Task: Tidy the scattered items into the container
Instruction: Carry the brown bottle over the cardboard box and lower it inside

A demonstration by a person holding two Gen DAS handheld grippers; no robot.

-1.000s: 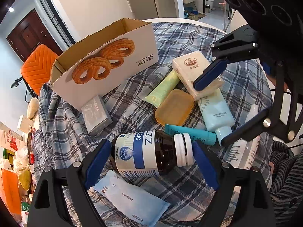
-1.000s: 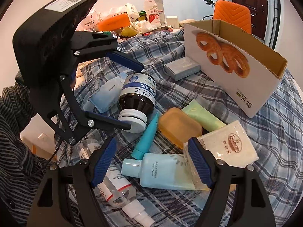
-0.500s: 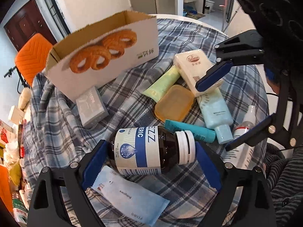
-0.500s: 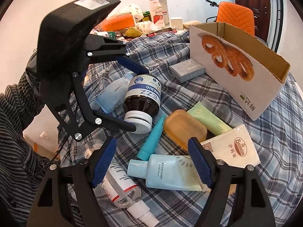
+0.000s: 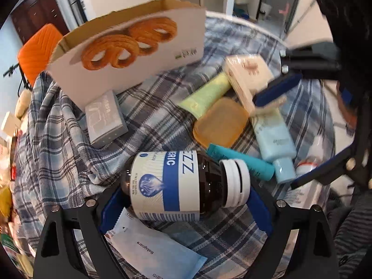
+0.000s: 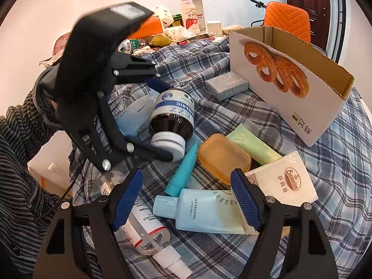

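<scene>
My left gripper [image 5: 183, 200] is shut on a dark brown bottle [image 5: 183, 183] with a blue and white label and white cap, held lengthwise and raised off the plaid cloth; it also shows in the right wrist view [image 6: 172, 121]. The open cardboard box [image 5: 130, 53] with pastry pictures stands beyond it. My right gripper [image 6: 186, 197] is open and empty above a light blue tube [image 6: 202, 211]. A teal tube [image 6: 183, 169], an orange soap case [image 6: 223, 158], a green tube [image 6: 253, 146], a beige packet [image 6: 286, 181], a clear spray bottle [image 6: 148, 227] and a grey box [image 6: 225, 84] lie around.
A pale blue wipes pouch [image 5: 151, 248] lies under the left gripper. The table's far edge holds clutter with a milk bottle [image 6: 190, 14]. An orange chair [image 6: 288, 18] stands behind the cardboard box. The person's striped sleeve [image 6: 18, 158] is at the left.
My left gripper has closed on the brown bottle and lifted it toward the cardboard box. The right gripper has stayed open and drawn back slightly.
</scene>
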